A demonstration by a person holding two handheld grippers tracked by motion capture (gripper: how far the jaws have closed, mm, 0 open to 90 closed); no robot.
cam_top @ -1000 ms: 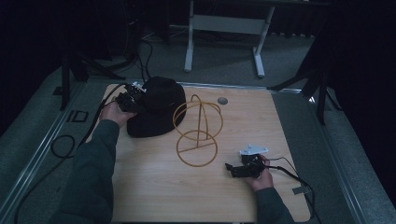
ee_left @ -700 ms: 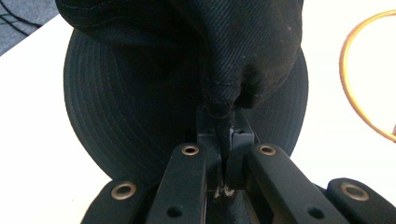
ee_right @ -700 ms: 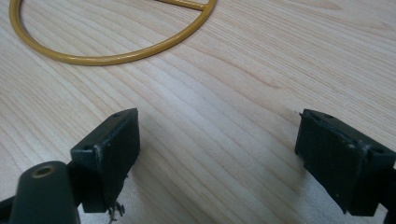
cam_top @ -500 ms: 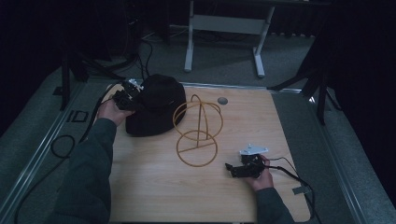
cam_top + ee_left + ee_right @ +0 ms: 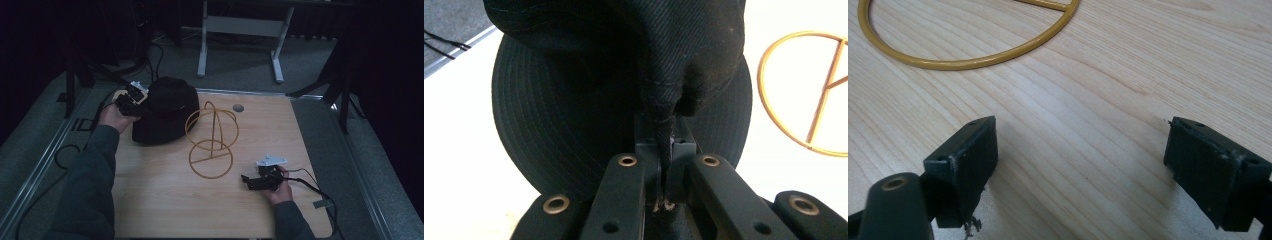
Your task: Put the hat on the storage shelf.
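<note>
Fingers (image 5: 672, 145) apparently lifted hat (image 5: 165, 107) slightly.

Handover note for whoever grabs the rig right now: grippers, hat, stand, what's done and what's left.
Left gripper: shut on a fold of the black hat, at the table's far-left corner.
Right gripper: open, holding nothing, low over the bare table at the near right, jaws wide apart.
Wire stand: upright mid-table, just right of the hat, nothing on it.
Done: hat gripped.
Left, as it looks: carry the hat over and set it on the stand's top loop; the right gripper is free to steady the base ring if needed.
</note>
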